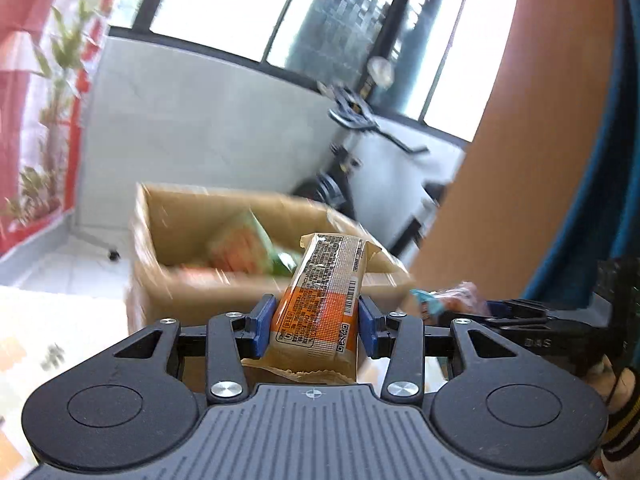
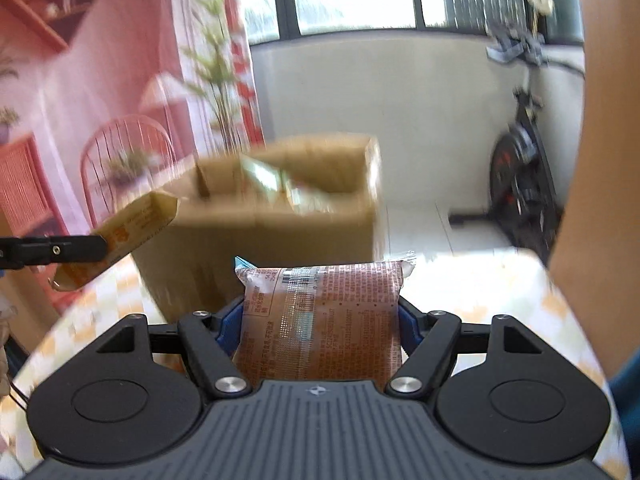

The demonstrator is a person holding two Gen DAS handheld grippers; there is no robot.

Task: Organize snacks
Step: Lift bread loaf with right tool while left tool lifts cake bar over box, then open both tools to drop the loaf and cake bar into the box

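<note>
Snacks in both grippers, with a cardboard box (image 1: pixel 224 248) as the destination ahead. On the left, the left gripper (image 1: pixel 316 326) has its blue pads (image 1: pixel 262 322) closed against the sides of an orange-and-tan snack bar (image 1: pixel 320 304), held upright with its far end reaching toward the near wall of the box; green and orange packets already lie inside the box. The bar looks light and fairly stiff, its crimped film ends loose, so the mid-body pinch seems the sound place to hold it. On the right, the right gripper (image 2: pixel 320 320) is clamped on a flat pink foil packet (image 2: pixel 324 312), raised just short of the box, which here stands on a checked tabletop (image 2: pixel 520 292). This packet appears soft, thin and slick, likely to buckle or slide if squeezed near a sealed edge; a hold across its wide middle, as now, probably serves best. Beyond the box, to its right, stands an exercise bike (image 2: pixel 520 176).
</note>
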